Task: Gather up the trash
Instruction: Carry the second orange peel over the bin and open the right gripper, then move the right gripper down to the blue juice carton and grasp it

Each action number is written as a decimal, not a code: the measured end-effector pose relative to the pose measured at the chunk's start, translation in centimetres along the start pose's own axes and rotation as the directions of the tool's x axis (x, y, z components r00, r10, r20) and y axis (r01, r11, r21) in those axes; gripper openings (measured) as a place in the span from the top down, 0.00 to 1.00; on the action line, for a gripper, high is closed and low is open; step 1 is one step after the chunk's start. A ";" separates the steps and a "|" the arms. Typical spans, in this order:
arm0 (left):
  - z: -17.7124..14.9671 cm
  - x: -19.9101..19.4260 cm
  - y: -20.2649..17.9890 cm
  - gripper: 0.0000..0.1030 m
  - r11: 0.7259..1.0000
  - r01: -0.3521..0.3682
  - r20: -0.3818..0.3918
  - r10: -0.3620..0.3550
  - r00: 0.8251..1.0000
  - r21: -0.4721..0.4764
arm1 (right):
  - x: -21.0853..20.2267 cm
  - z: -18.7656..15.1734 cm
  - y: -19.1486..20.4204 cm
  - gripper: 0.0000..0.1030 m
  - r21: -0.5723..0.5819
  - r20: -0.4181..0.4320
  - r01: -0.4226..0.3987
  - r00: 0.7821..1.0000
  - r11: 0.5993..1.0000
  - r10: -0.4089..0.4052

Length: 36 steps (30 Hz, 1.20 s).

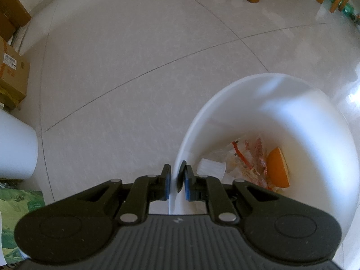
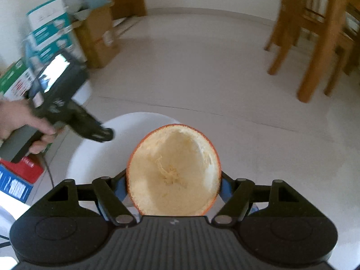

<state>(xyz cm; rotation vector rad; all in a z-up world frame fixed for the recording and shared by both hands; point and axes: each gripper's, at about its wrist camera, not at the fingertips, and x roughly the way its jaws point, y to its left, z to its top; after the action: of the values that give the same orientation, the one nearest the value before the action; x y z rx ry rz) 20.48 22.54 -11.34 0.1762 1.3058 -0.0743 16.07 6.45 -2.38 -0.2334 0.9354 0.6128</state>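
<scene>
A white trash bin fills the lower right of the left wrist view. My left gripper is shut on the bin's near rim, one pad outside and one inside. In the bin lie an orange peel half, crumpled wrappers and a small white cup. In the right wrist view my right gripper is shut on a hollow orange peel half, its pale inside facing the camera. The same bin lies just beyond and to the left, with the left gripper at its rim, held by a hand.
Pale tiled floor spreads ahead. Cardboard boxes stand along the left. Stacked boxes rise at the far left in the right wrist view. Wooden chair and table legs stand at the right and far back.
</scene>
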 end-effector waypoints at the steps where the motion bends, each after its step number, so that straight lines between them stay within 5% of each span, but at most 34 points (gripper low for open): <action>1: 0.0 0.0 0.1 0.90 1.000 0.001 0.001 -0.001 1.000 -0.001 | 0.4 0.2 0.3 0.12 -0.017 -0.005 -0.005 1.000 1.000 0.005; 4: -0.1 0.0 0.1 0.90 1.000 0.004 0.003 -0.004 1.000 0.000 | 0.1 0.4 1.1 0.03 -0.046 0.023 0.016 1.000 0.999 -0.015; 21: -0.2 -0.1 0.0 0.90 1.000 0.004 0.004 -0.004 1.000 -0.003 | 0.8 -0.7 -6.6 0.03 0.186 0.018 0.158 0.986 0.970 -0.164; 28: -0.2 -0.1 0.0 0.90 1.000 0.005 0.004 -0.005 1.000 -0.003 | 4.5 -3.5 -12.4 0.03 0.338 -0.108 0.268 0.963 0.902 -0.245; 36: -0.2 -0.1 0.1 0.90 1.000 0.006 0.003 -0.006 1.000 -0.005 | 12.0 -8.8 -18.6 0.03 0.511 -0.263 0.261 0.955 0.819 -0.141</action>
<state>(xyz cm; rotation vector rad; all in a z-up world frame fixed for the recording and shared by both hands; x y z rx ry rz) 20.28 22.68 -11.25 0.1673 1.3032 -0.0764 26.24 -7.79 -18.54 0.1159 1.2378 0.1050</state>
